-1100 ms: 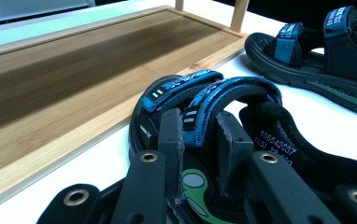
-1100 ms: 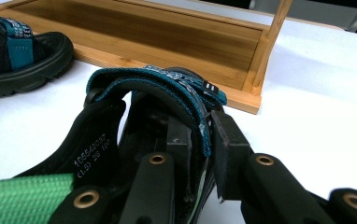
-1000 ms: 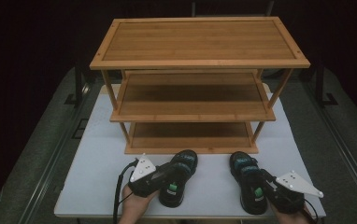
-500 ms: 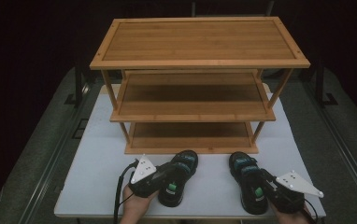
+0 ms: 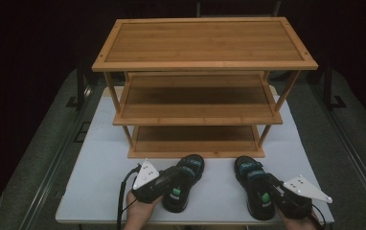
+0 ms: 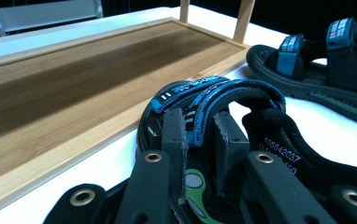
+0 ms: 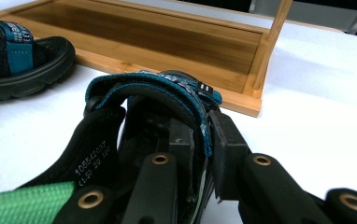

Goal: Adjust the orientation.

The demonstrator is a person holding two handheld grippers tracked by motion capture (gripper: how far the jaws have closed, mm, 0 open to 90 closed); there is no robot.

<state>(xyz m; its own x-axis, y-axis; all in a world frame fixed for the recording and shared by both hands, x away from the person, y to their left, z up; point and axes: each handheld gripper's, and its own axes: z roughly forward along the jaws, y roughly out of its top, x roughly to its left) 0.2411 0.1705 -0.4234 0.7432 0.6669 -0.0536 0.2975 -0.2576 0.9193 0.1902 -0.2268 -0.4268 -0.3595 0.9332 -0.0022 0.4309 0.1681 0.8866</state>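
Two black sandals with teal straps lie on the white table in front of a bamboo rack. My left gripper comes in from the near edge and is shut on the left sandal. In the left gripper view the jaws pinch its teal strap from both sides, the left gripper low over the footbed. My right gripper is shut on the right sandal. Its own view has the right gripper clamping the edge of that teal strap.
The three-shelf bamboo rack stands just behind the sandals, its bottom shelf bare and close to their toes. A rack post rises at the right. Each gripper view also has the other sandal.
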